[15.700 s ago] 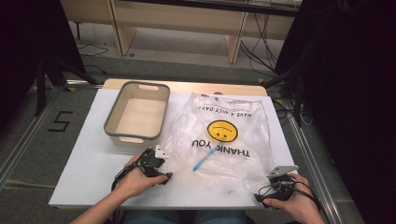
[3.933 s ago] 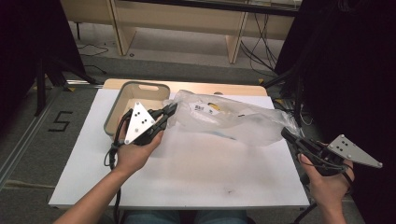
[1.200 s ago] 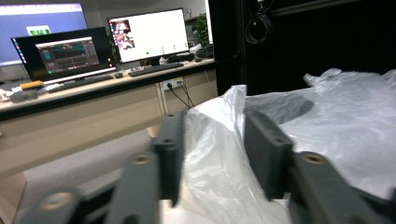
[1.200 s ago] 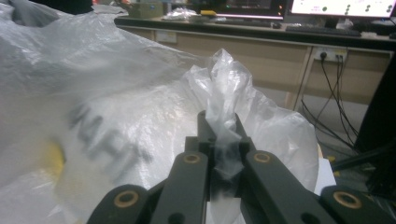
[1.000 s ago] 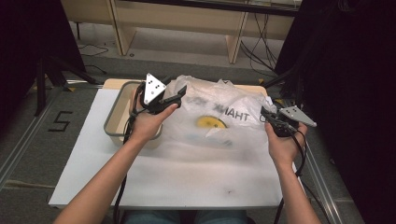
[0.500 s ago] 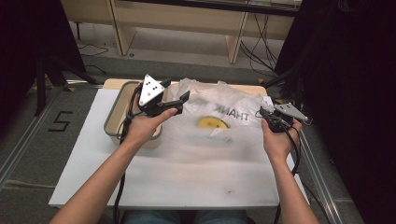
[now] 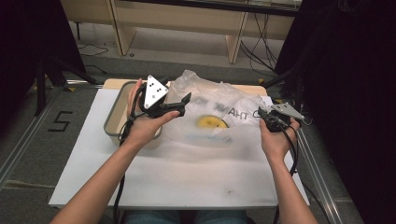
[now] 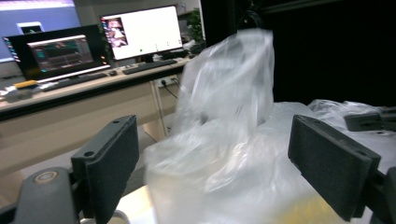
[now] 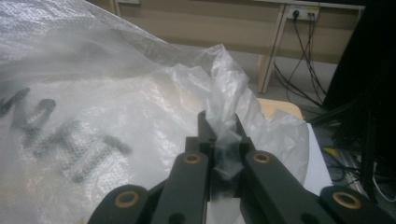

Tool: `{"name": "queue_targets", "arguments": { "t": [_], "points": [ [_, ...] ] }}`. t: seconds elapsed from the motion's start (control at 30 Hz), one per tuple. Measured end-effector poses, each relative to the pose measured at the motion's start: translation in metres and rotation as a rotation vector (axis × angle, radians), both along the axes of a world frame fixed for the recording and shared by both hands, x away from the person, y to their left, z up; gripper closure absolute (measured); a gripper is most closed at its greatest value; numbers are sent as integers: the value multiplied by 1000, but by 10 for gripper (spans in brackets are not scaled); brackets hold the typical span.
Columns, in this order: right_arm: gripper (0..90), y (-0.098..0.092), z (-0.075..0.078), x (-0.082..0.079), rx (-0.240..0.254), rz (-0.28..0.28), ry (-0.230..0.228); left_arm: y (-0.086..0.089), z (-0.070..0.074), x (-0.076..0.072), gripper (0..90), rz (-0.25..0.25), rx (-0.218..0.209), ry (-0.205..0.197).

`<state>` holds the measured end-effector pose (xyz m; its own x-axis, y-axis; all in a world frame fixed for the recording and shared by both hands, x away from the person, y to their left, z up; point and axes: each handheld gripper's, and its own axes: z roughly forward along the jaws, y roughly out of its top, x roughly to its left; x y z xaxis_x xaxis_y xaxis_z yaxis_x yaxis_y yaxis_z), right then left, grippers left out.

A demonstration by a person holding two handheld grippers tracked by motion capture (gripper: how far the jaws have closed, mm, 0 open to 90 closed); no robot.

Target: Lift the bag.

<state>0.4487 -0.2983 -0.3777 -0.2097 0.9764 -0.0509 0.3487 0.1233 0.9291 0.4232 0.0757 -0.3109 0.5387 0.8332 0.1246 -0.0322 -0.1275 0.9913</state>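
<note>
- Your right claw [image 9: 223, 154] is clamped on a twisted fold of the clear plastic bag [image 9: 116, 126]; in the right gripper view the film is pinched between the two black jaws and bunches up above them.
- In the high view, your right claw [image 7: 262, 113] sits at the right edge of the plastic bag [image 7: 219, 109], with your right hand [image 7: 276, 140] just behind it, over the right side of the bench [image 7: 140, 179].
- Your left claw [image 8: 212, 170] stands apart. Its jaws have just been opening, and the pads do not press on the film.
- In the left gripper view, loose bag film [image 8: 224, 121] rises blurred between and beyond the two open pads; whether it touches either pad cannot be told.
- In the high view, your left claw [image 7: 186, 103] is held above the bench at the left edge of the bag, gripped by your left hand [image 7: 147, 123], with the grey three-cornered plate [image 7: 154, 90] facing up.
- The bag lies spread across the far middle of the white bench, between the two claws. It carries a yellow smiley face [image 7: 211, 123] and dark lettering [image 7: 231, 112].
- A beige tray [image 7: 113, 119] stands on the bench at the left, just beside the bag and partly covered by your left hand.
- Past the bag, the left gripper view shows a desk [image 8: 70, 100] with two lit monitors [image 8: 140, 32].
</note>
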Motion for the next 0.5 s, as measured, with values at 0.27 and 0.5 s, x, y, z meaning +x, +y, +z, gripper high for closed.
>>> {"name": "queue_targets", "arguments": {
  "t": [0.27, 0.5],
  "points": [
    [881, -4, -1, 4, -6, -15, 1, 14, -13, -8, 180, 15, -6, 31],
    [623, -4, 3, 7, -21, -23, -76, 15, -33, -7, 210, 18, -5, 82]
  ]
}}
